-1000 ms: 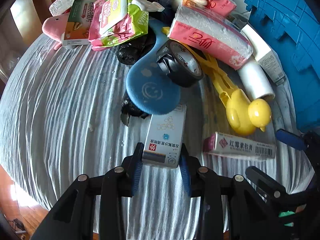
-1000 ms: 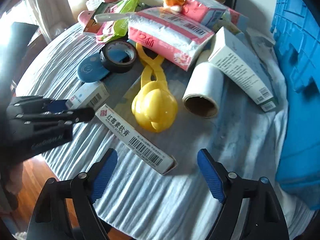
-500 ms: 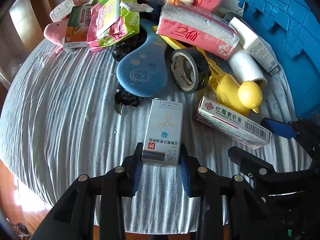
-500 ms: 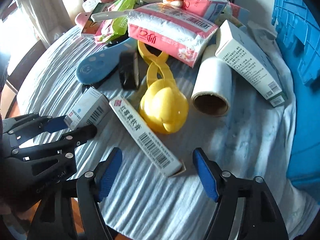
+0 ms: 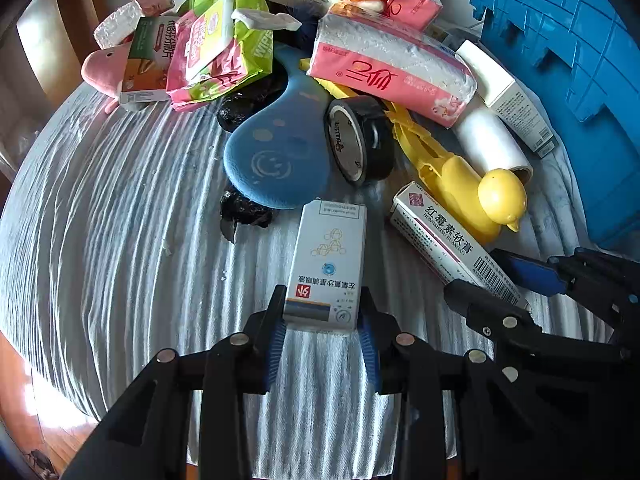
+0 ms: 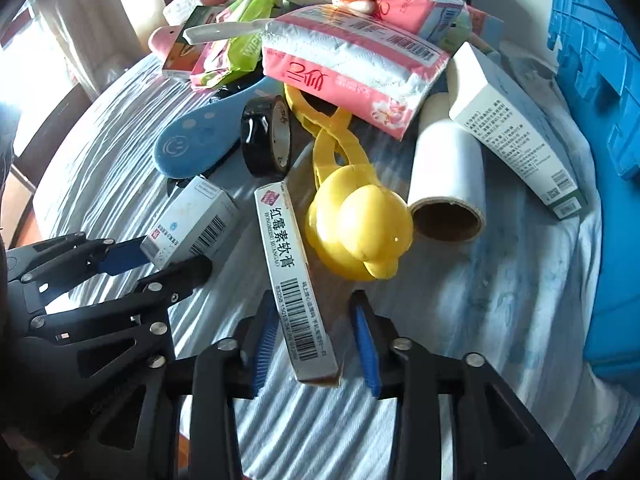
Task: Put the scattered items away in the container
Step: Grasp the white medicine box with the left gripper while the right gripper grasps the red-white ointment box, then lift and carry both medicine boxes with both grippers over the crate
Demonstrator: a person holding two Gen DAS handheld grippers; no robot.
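Observation:
My left gripper (image 5: 323, 330) is shut on a small white medicine box (image 5: 328, 268), which also shows in the right wrist view (image 6: 192, 222), held just above the striped cloth. My right gripper (image 6: 316, 344) is partly closed around the barcode end of a long white ointment box (image 6: 292, 276), which also shows in the left wrist view (image 5: 448, 240); a gap remains on the right side. The blue crate (image 5: 568, 60) stands at the right, and it also shows in the right wrist view (image 6: 600, 80).
A pile lies on the cloth-covered table (image 5: 100, 220): yellow duck clip (image 6: 356, 220), black tape roll (image 6: 268, 136), blue paddle (image 5: 280, 152), white roll (image 6: 448, 176), pink tissue pack (image 5: 392, 76), white tube box (image 6: 516, 128), green wipes (image 5: 224, 40). The table edge is near, below both grippers.
My left gripper pulled the medicine box back out of the pile, and the tape roll tipped onto its edge. My right gripper moved over the ointment box and narrowed around its end.

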